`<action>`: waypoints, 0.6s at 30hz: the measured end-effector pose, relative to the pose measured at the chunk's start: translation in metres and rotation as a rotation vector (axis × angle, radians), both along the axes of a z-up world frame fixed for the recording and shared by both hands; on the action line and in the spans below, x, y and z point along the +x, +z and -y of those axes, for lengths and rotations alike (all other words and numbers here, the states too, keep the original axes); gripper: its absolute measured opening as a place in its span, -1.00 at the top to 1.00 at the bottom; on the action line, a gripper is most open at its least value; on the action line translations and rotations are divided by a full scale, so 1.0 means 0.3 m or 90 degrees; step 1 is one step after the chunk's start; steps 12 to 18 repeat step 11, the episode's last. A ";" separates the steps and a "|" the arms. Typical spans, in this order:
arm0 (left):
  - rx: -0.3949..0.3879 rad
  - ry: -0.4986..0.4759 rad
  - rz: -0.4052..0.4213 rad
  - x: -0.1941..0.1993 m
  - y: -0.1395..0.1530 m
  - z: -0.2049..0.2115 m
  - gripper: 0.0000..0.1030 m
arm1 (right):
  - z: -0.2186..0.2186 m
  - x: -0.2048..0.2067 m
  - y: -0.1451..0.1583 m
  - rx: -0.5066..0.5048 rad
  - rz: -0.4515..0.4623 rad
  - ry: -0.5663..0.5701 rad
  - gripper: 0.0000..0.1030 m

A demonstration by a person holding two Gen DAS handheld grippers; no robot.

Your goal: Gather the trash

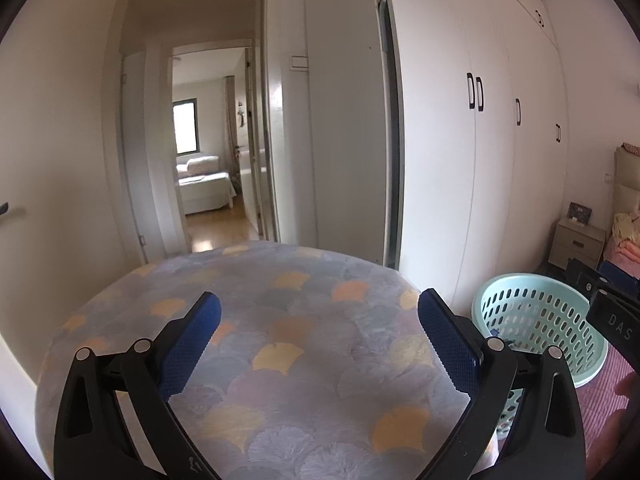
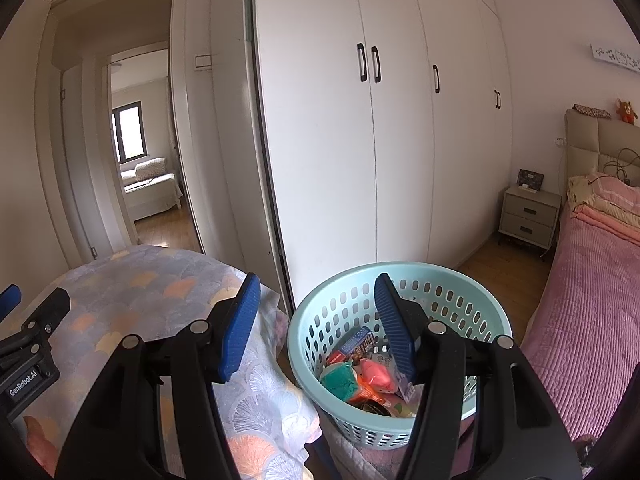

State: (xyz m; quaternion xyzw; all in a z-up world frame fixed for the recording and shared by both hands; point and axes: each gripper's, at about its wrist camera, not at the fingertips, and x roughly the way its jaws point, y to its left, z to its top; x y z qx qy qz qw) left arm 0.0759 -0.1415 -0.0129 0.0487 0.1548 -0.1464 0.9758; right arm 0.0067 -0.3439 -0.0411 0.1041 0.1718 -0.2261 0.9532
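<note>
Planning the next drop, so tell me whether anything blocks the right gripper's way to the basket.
Nothing visible does. The right gripper is open and empty, and the mint laundry basket sits just ahead with its mouth uncovered, wrappers already inside. The patterned cloth-covered table lies to its left, out of the way.

Soft, even daylight fills both views; the far window (image 1: 185,126) is the brightest spot. The wardrobe (image 2: 340,140) looks slightly washed out. Fisheye bends straight lines, corners are black, and shadows are weak.
</note>
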 end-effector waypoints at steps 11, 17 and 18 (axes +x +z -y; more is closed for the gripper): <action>-0.023 0.017 -0.029 0.049 0.005 -0.082 -0.86 | -0.058 0.054 0.020 -0.014 -0.006 0.021 -0.09; -0.023 0.017 -0.029 0.049 0.005 -0.082 -0.86 | -0.058 0.054 0.020 -0.014 -0.006 0.021 -0.09; -0.023 0.017 -0.029 0.049 0.005 -0.082 -0.86 | -0.058 0.054 0.020 -0.014 -0.006 0.021 -0.09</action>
